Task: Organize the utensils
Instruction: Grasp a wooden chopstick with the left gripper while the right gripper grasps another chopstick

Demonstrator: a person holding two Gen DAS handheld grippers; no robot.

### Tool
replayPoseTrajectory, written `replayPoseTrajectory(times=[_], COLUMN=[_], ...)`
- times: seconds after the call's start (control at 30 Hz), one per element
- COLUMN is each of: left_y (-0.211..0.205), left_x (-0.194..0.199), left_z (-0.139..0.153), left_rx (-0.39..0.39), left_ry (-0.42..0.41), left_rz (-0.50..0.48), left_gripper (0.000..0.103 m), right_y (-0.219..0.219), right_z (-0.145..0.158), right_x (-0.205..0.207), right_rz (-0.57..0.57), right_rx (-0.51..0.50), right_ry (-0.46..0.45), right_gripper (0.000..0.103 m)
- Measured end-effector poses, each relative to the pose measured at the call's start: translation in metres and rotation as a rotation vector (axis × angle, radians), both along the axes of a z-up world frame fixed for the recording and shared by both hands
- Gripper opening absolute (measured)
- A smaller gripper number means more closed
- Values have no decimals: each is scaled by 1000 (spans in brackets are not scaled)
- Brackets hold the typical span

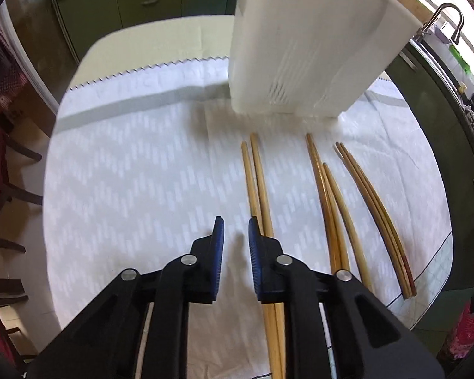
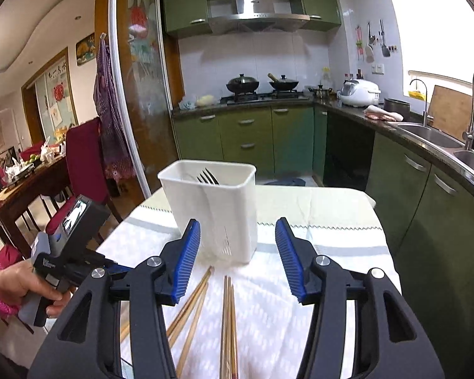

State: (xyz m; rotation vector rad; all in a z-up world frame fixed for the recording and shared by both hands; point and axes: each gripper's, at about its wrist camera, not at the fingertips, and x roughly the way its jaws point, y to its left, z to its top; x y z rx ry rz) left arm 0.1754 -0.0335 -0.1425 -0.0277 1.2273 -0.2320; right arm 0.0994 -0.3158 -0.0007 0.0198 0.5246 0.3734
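Note:
A white utensil holder (image 1: 303, 47) stands upright on the white tablecloth; in the right wrist view the holder (image 2: 218, 208) has a fork (image 2: 207, 177) inside. Several wooden chopsticks lie on the cloth in three groups: a left pair (image 1: 257, 183), a middle pair (image 1: 328, 208) and a right group (image 1: 379, 218). They also show in the right wrist view (image 2: 229, 319). My left gripper (image 1: 236, 225) is open with a narrow gap, empty, just left of the left pair. My right gripper (image 2: 237, 230) is wide open and empty, above the chopsticks, in front of the holder.
The table's far edge (image 1: 161, 28) lies beyond the cloth. Green cabinets (image 2: 426, 208) and a sink (image 2: 433, 132) run along the right. Dark chairs (image 1: 3, 189) stand to the left. The person's hand holds the left gripper's handle (image 2: 44, 284).

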Motion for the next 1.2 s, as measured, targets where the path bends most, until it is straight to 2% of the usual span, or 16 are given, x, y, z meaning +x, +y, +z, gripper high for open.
replayPoseTrajectory(times=[0.07,0.2,0.4,0.47,0.63,0.67,0.73,0.83,0.97,1.2], left_y=[-3,-15,-30,-33,-42,-42,-44,-47,-44,-37], left_x=[1,6,13,14,19,20,21,20,21,17], left_z=[-3,-6,-15,-18,-25,-25,-26,-27,-28,-26], left_rx=[-17,25,42,48,78,82,88,123,130,131], left_ry=[26,38,71,83,104,106,111,105,106,92], left_rz=[0,-5,-24,-24,-32,-36,-45,-71,-74,-78], left_gripper=[15,15,15,15,8,8,8,8,8,8], right_y=[-1,1,13,20,43,47,58,74,89,102], right_z=[-4,-9,-12,-17,-43,-49,-62,-81,-102,-123], right_x=[-1,4,11,16,35,39,44,48,50,56], right_rz=[4,18,45,64,160,183,211,230,250,236], right_rx=[-7,-10,-38,-49,-80,-78,-102,-188,-253,-327], right_ry=[19,50,90,129,322,364,424,482,542,599], right_gripper=[50,50,50,50,49,46,32,25,24,24])
